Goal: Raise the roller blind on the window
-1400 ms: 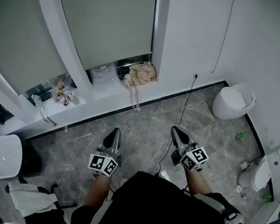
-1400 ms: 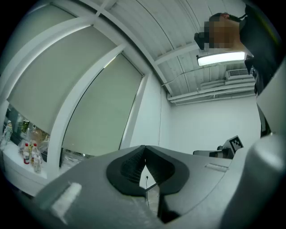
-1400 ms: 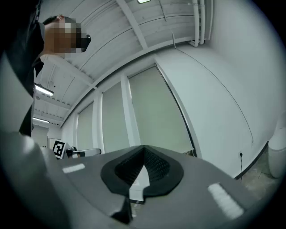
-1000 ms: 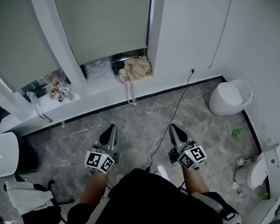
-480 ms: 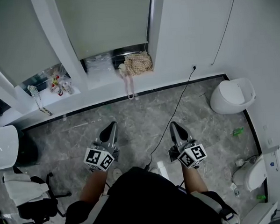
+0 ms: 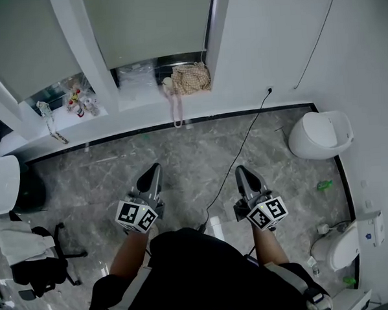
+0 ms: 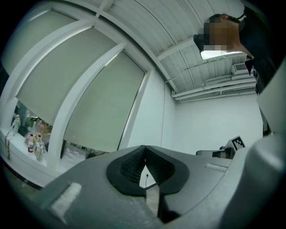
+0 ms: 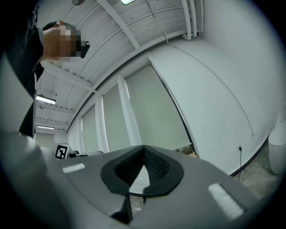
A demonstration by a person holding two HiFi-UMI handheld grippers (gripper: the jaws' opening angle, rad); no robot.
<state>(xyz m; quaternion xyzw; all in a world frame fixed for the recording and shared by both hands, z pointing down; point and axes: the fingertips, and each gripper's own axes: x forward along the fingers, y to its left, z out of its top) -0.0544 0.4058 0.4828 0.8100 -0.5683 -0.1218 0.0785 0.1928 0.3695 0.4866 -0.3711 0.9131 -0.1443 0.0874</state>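
Nearest the camera, the left gripper (image 6: 154,167) and the right gripper (image 6: 241,171) are held out side by side over the grey marbled floor (image 6: 180,145). They point toward the window wall, each with its jaws pressed together and nothing between them. Each gripper view confirms this, with the ribbed pads meeting at a point. Their state and posture match the earlier head views.

What has changed is the framing. Over the last second or so the window wall has slid toward the top of the head view, and more floor now shows ahead of the grippers. The black office chair (image 6: 34,266) at the left has also come further into view. A black power cord (image 6: 242,145) trails across the floor to the wall socket, and a white lidded bin (image 6: 319,135) stands against the right wall.

On the window ledge (image 6: 134,98) sit a checked cloth bag (image 6: 191,78) and some small bottles (image 6: 77,99).

Farthest away, the roller blind (image 6: 151,24) is still lowered, leaving only a narrow gap above the ledge. A dark line runs down its right edge, but I cannot tell whether that is the pull chain.

I judge the task as not yet started. The grippers are well apart from the blind, so the approach has to come first.
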